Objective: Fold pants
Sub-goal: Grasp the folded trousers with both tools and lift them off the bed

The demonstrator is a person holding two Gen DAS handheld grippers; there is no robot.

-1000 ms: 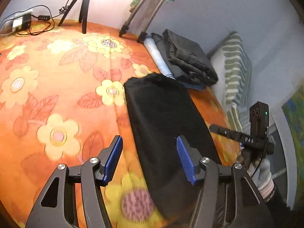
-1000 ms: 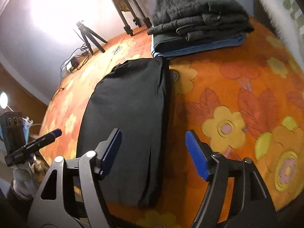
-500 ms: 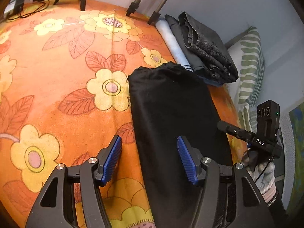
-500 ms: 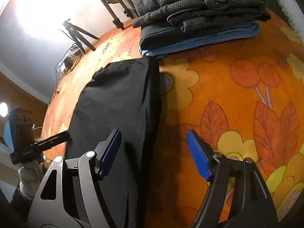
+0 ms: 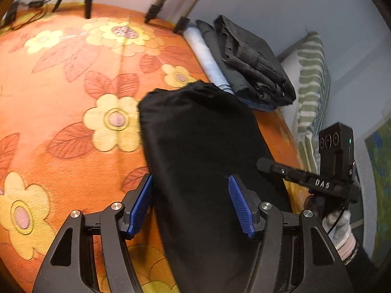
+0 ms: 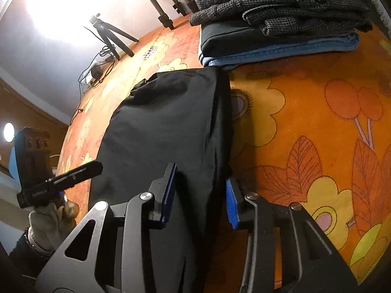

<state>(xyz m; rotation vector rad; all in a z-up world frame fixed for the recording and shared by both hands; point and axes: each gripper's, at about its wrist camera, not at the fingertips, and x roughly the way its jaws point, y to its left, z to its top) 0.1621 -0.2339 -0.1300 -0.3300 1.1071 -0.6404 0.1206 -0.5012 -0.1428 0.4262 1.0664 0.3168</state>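
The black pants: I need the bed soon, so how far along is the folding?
Done: black pants lie lengthwise-folded. In hand: right claw closing over one long edge, left claw open astride the other. Left: folding them shorter and adding them to the folded stack.

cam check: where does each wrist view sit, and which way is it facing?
Left wrist: on the left gripper, angled down over the black pants' left edge; the right hand shows.
Right wrist: on the right gripper, angled down over their right edge, jaws closing; the left hand shows.
Shared: pants, folded stack, floral cloth.
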